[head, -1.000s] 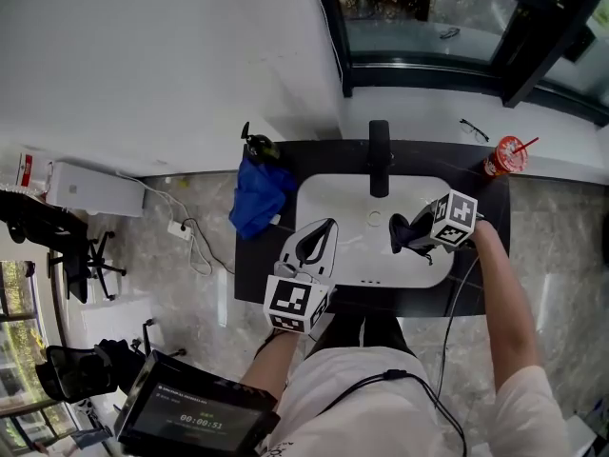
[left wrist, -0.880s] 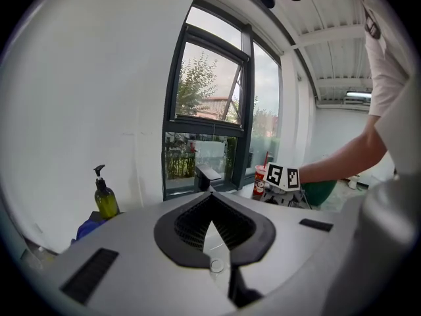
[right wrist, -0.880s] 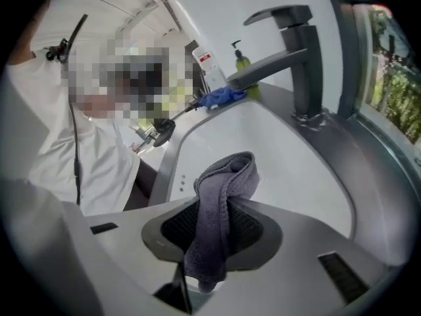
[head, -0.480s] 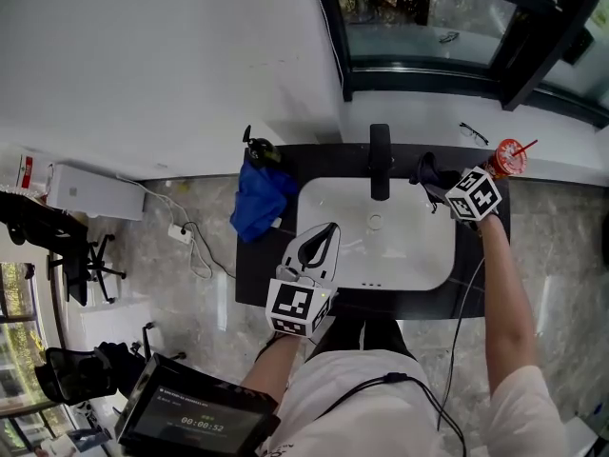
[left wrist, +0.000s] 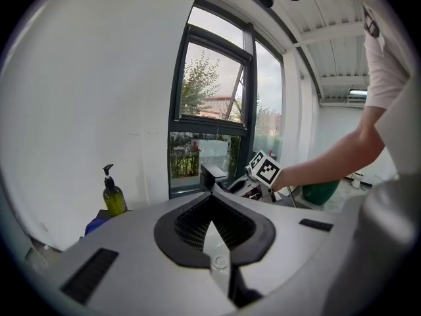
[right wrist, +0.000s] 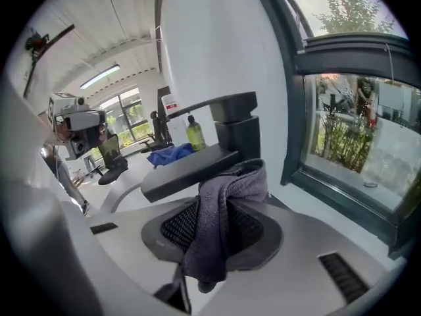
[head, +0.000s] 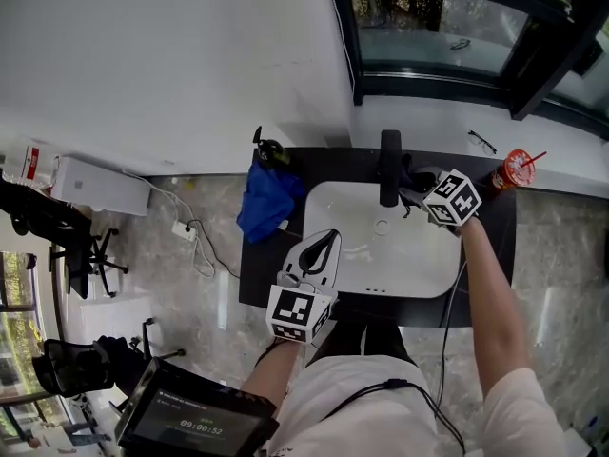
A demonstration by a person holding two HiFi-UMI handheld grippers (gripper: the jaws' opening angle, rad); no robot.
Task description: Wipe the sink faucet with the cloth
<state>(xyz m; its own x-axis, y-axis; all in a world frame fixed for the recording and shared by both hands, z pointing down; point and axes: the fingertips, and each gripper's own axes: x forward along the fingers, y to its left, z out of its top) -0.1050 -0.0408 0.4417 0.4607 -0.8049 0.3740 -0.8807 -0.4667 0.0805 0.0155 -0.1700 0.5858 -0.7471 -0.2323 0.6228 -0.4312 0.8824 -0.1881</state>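
Observation:
The black faucet (head: pixel 389 166) stands at the back of the white sink (head: pixel 419 274). My right gripper (head: pixel 407 185) is just right of the faucet, shut on a grey cloth (right wrist: pixel 214 236) that drapes out of its jaws. In the right gripper view the cloth's upper fold lies against the faucet (right wrist: pixel 217 143) where the spout meets the body. My left gripper (head: pixel 332 232) hangs over the sink's front left part, shut with nothing in it. In the left gripper view its tips (left wrist: pixel 212 199) meet, and the faucet (left wrist: pixel 212 174) and the right gripper's marker cube (left wrist: pixel 264 168) show beyond them.
A blue cloth (head: pixel 270 196) hangs over the black counter's (head: pixel 262 265) left end beside a green soap bottle (head: pixel 270 150). A red cup with a straw (head: pixel 517 169) and glasses (head: pixel 481 141) lie at the back right. A window sill runs behind the faucet.
My right gripper, with the cloth, went from over the basin's right side to the back right of the counter, then left up against the faucet. The left gripper stayed where it was.

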